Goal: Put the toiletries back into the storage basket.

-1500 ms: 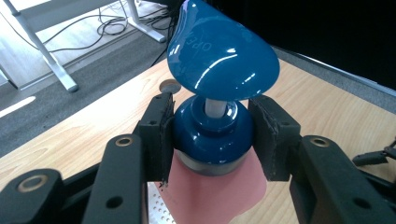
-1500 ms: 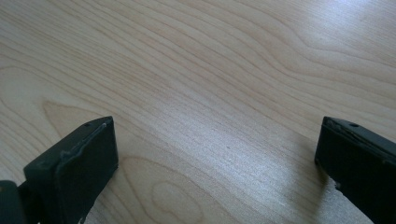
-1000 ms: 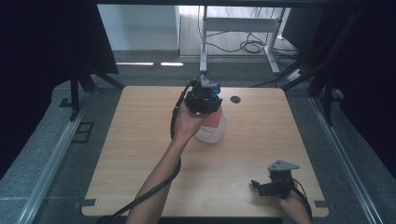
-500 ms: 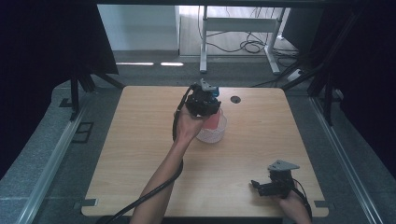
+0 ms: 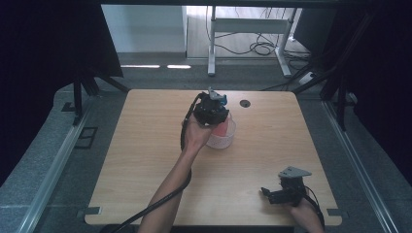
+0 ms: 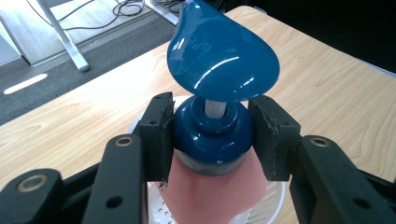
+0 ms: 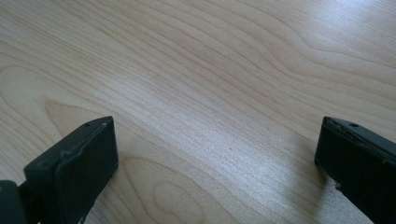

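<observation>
Bottle [image 6: 210, 182] with a blue pump top [image 6: 219, 60] stands in a white bowl [image 5: 222, 137], its collar clamped between the left gripper [image 6: 210, 135] fingers; the right gripper [image 7: 217, 154] fingers gape wide over bare table [image 7: 224, 70].

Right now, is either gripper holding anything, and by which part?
The left gripper is shut on the pump bottle, clamped on its blue collar just below the pump head. The right gripper is open over the table, holding nothing.

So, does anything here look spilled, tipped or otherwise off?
Nothing stands out. The pink pump bottle with glossy blue dispenser top stands upright in a white perforated basket, the left gripper gripping its collar. The wooden table looks clean.
</observation>
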A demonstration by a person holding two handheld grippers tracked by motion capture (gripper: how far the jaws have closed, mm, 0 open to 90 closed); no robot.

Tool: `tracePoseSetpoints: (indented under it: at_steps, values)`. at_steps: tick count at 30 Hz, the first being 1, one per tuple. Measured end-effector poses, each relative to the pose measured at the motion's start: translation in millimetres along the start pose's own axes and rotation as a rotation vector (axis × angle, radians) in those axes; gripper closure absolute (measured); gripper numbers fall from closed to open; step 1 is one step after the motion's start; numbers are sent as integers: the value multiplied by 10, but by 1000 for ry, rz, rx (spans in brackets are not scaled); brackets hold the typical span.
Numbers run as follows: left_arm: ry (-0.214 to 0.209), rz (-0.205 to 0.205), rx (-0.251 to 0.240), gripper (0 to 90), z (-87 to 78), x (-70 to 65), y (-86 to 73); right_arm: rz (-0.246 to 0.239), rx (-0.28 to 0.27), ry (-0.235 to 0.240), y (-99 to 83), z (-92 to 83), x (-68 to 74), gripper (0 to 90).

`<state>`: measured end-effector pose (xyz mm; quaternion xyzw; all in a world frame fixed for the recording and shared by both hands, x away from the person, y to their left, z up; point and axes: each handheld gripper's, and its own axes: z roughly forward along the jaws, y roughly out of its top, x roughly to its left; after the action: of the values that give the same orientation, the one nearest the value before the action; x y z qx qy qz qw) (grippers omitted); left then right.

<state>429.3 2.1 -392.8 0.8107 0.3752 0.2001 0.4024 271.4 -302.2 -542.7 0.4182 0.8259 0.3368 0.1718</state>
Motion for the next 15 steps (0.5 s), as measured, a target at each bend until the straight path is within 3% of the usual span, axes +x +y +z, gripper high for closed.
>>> tracePoseSetpoints:
  at_steps: [15]
  values:
    - [1, -8, 14, 528, 134, -24, -122, 2, 1, 2, 1, 1, 2, 0]
